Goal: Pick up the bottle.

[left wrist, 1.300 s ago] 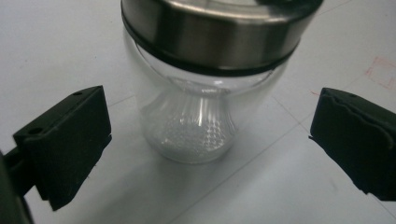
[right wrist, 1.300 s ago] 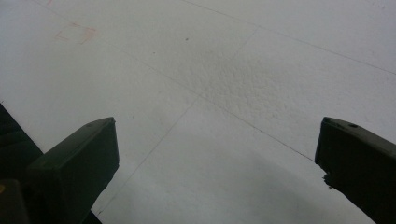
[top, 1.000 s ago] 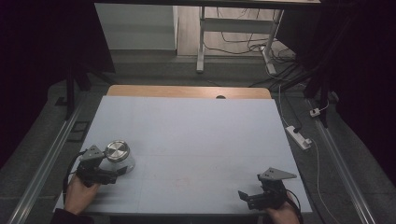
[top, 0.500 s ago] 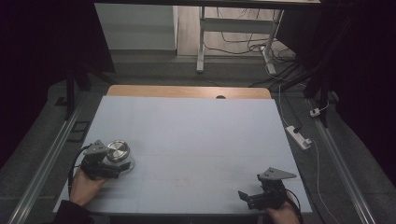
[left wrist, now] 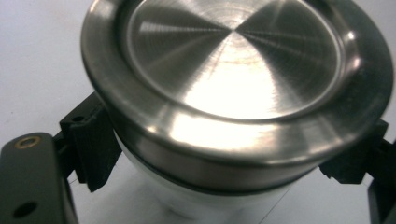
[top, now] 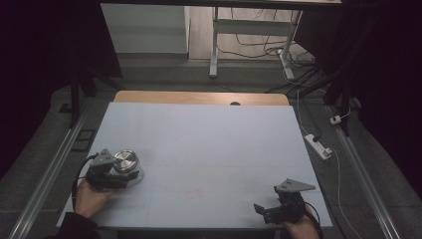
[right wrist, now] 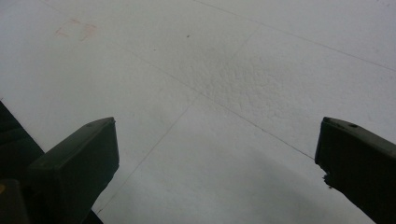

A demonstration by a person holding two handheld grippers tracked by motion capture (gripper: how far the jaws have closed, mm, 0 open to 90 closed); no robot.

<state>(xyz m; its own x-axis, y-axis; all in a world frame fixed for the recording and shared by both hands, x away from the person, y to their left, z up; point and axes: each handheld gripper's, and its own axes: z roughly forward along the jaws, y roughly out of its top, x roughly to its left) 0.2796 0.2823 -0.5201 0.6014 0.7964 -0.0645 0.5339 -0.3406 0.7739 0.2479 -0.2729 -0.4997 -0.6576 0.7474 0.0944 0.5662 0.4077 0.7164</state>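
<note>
A white jar with a brushed steel lid (top: 125, 162) stands near the left edge of the pale table (top: 209, 144). My left gripper (top: 115, 173) reaches it from the near side. In the left gripper view the jar (left wrist: 233, 74) sits between the two black jaws, and the pads (left wrist: 91, 147) press its white body just under the lid rim, so the left gripper (left wrist: 224, 158) is shut on it. At the near right corner my right gripper (top: 264, 213) rests open. The right gripper view has bare table between the spread jaws of the right gripper (right wrist: 215, 154).
A wooden strip (top: 199, 97) with a dark hole (top: 235, 103) runs along the table's far edge. A white power strip (top: 318, 146) and its cable lie on the floor to the right. A desk frame (top: 215, 40) stands behind, and a metal rail (top: 50, 174) runs along the left.
My left hand has pushed forward, bringing the jaws around the jar, which stayed where it was. The right gripper has not moved.
</note>
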